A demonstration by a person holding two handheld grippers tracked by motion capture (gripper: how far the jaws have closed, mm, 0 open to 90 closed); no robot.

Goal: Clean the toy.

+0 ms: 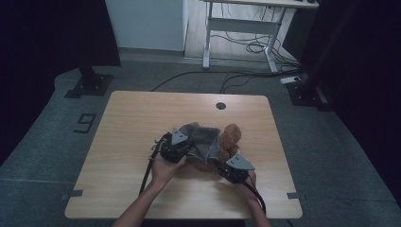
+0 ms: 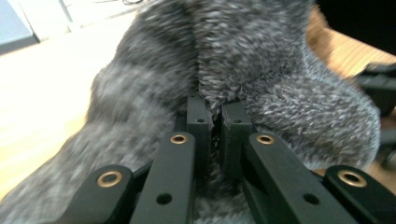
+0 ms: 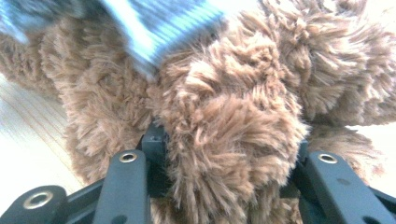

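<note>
A brown plush bear [image 1: 231, 135] lies near the middle of the wooden table [image 1: 137, 118], partly covered by a fuzzy grey garment [image 1: 204, 140]. My left gripper [image 1: 187, 151] is at the garment's left edge. In the left gripper view its jaws [image 2: 217, 116] are shut on a fold of the grey fabric [image 2: 261, 56]. My right gripper [image 1: 222, 163] comes in from the bear's front right side. In the right gripper view its jaws [image 3: 229, 140] are shut on a thick furry limb of the bear [image 3: 224, 107], with a ribbed grey hem [image 3: 159, 23] across the top.
A round cable hole [image 1: 221, 105] sits near the table's far edge. Bare wood lies to the left and front of the bear. Beyond the table stand a white-legged desk [image 1: 246, 23], floor cables [image 1: 250, 47] and black stand bases [image 1: 90, 82].
</note>
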